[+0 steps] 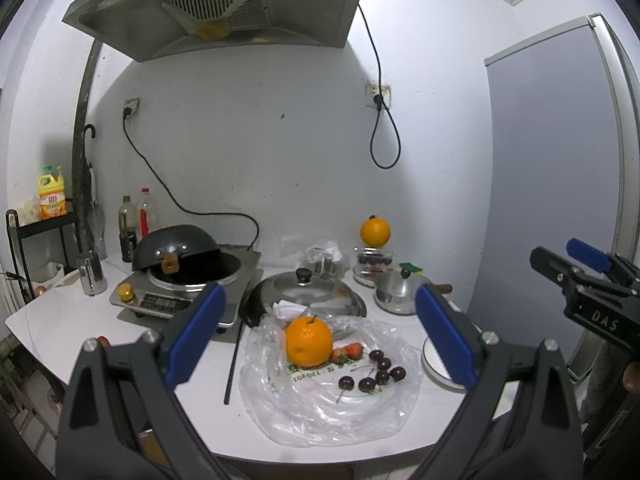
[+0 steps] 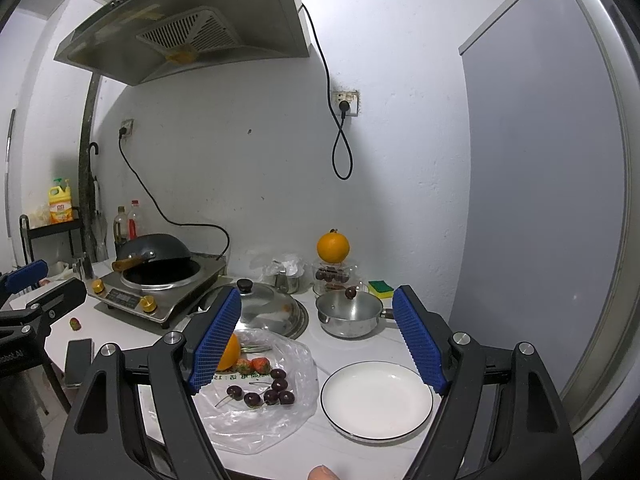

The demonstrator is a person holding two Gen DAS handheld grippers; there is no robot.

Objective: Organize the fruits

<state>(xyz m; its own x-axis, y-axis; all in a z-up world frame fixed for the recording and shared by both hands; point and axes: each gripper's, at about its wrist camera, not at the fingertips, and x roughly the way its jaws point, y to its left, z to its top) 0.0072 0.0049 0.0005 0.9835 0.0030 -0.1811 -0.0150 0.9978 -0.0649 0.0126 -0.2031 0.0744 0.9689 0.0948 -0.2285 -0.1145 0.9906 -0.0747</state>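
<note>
Both claws spread wide, nothing held: left claw (image 1: 320, 336), right claw (image 2: 318, 340). Orange (image 1: 309, 342), strawberries (image 1: 346, 352) and cherries (image 1: 376, 374) sit on a plastic bag (image 1: 320, 408) on the desk (image 1: 80, 320). White plate (image 2: 376, 400) just beside the bag at 3 o'clock. Second orange (image 2: 333, 248) at 12 o'clock, on a glass container (image 2: 334, 276).

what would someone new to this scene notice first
The bright round orange stands out first, sitting on a crumpled clear plastic bag with two red strawberries and dark cherries beside it. A second orange is perched on a glass container at the back by the wall. An empty white plate with a dark rim waits right of the bag, with both open blue-padded grippers, left and right, framing the views.
</note>
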